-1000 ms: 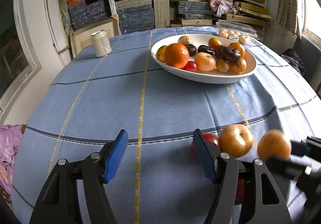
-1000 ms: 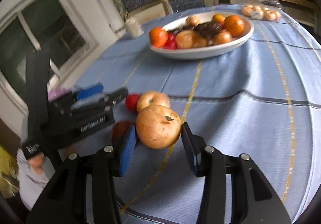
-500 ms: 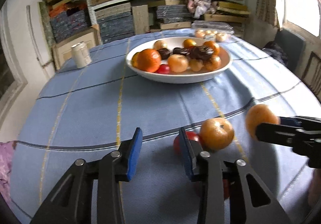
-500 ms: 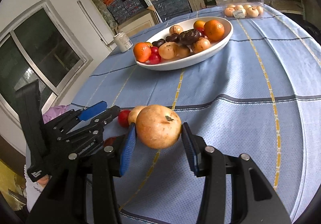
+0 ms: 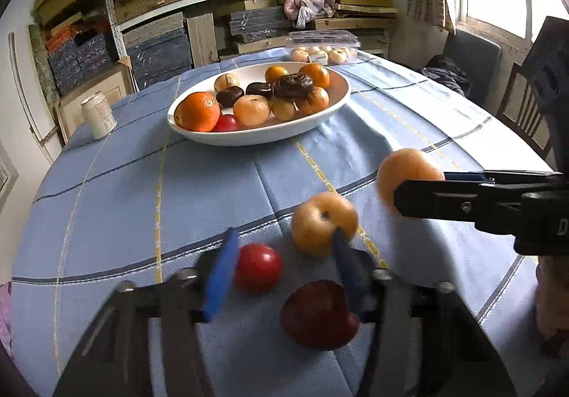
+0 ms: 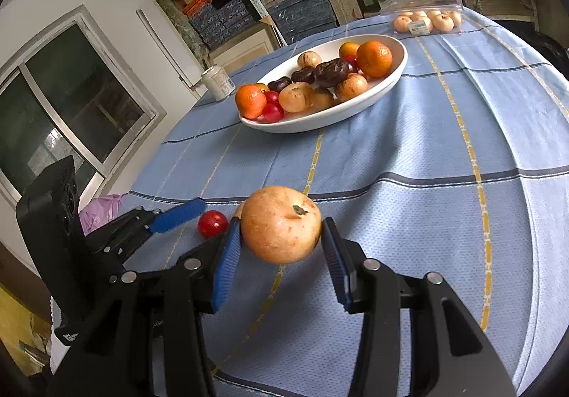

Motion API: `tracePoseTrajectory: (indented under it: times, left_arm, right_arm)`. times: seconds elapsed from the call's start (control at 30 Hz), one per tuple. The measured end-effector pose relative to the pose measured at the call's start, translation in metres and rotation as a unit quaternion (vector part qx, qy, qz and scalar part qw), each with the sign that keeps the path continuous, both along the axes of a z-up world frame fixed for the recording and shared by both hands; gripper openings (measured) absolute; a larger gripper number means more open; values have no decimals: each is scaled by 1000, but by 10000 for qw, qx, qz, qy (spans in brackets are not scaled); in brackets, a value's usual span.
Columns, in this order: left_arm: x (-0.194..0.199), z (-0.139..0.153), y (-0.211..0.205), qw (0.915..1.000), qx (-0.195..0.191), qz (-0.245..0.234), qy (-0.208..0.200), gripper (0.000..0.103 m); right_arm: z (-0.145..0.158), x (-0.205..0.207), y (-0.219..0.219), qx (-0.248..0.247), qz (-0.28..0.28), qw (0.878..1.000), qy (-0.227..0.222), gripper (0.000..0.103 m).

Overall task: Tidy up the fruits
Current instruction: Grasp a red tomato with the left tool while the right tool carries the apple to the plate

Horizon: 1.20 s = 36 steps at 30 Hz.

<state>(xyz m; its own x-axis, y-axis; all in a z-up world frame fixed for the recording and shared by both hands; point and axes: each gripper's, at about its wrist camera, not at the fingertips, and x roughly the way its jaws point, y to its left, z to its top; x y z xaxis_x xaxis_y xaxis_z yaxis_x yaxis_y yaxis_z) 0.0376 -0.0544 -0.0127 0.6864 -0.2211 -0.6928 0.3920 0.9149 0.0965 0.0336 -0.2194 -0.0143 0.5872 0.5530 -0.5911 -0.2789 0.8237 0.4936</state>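
Observation:
My right gripper (image 6: 281,254) is shut on a tan apple (image 6: 281,229), held above the blue tablecloth; it also shows in the left wrist view (image 5: 405,173). My left gripper (image 5: 282,265) is open, low over the cloth. A small red fruit (image 5: 256,267) lies between its blue pads, and a dark red apple (image 5: 318,315) lies closer in by the right pad. Another tan apple (image 5: 322,228) sits just beyond the right fingertip. A white oval bowl (image 5: 263,135) holds oranges, tan and dark fruits further back.
A white can (image 5: 98,115) stands at the far left of the round table (image 5: 142,183). A clear box of small pale fruits (image 5: 322,48) sits behind the bowl. Shelves with stacked boxes stand behind. A chair (image 5: 522,112) is at the right.
My left gripper has moved right and forward and opened wider, now straddling the small red fruit. My right gripper still holds the tan apple and has lifted it slightly.

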Motion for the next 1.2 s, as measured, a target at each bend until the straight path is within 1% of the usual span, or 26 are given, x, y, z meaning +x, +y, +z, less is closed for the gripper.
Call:
tracePoseTrajectory:
  times: [0.03,0.1,0.3,0.43,0.5,0.57,0.63,0.7,0.73,0.77,0.8,0.83,0.9,0.97,1.03,1.2]
  left_arm:
    - [0,0,1,10000,-36,-5,15,41]
    - [-1,1,6,9999,-140,7,71,41]
    - [-2,2,20,9987,-441,30,247,41]
    - [-10,4,22,9983,-471,-159,312,42]
    - [-9,3,26,9985,-434,-111,300,46]
    - [1,1,34,9973,-570,89,445,55]
    - [13,-2,42,9949,-740,215,655,55]
    - [18,-4,49,9936,-761,351,758,55]
    - [20,-5,53,9921,-840,361,856,55]
    - [21,-6,56,9903,-947,310,968,53]
    - [23,-6,58,9874,-1081,230,1134,46]
    - [24,-8,58,9868,-1075,188,1200,34]
    - [27,-8,57,9885,-1012,233,1101,34]
    - [31,-8,51,9906,-895,255,1005,38]
    - [36,-8,42,9935,-663,278,880,42]
    - [40,-14,25,9967,-270,225,727,44]
  right_arm:
    - [0,0,0,7,-7,10000,9,45]
    - [-1,0,-2,37,-17,10000,35,45]
    - [-2,1,-3,63,-3,10000,47,45]
    - [-2,2,-3,85,-22,9999,72,45]
    - [-2,2,-3,72,-12,9999,70,45]
    - [-3,2,-1,53,-3,10000,65,45]
    - [-3,2,-2,59,-19,10000,78,45]
    - [-4,3,-3,76,-39,9999,103,45]
    - [-4,3,-4,82,-46,9999,115,45]
    - [-4,4,-4,81,-47,9999,121,45]
    - [-4,4,-4,79,-44,9999,126,45]
    - [-4,4,-3,79,-34,9999,126,45]
    - [-4,4,-3,68,-20,9999,120,45]
    - [-4,4,-3,69,-24,9999,127,45]
    - [-5,4,-4,84,-48,9999,138,45]
    - [-5,5,-4,82,-45,9999,128,45]
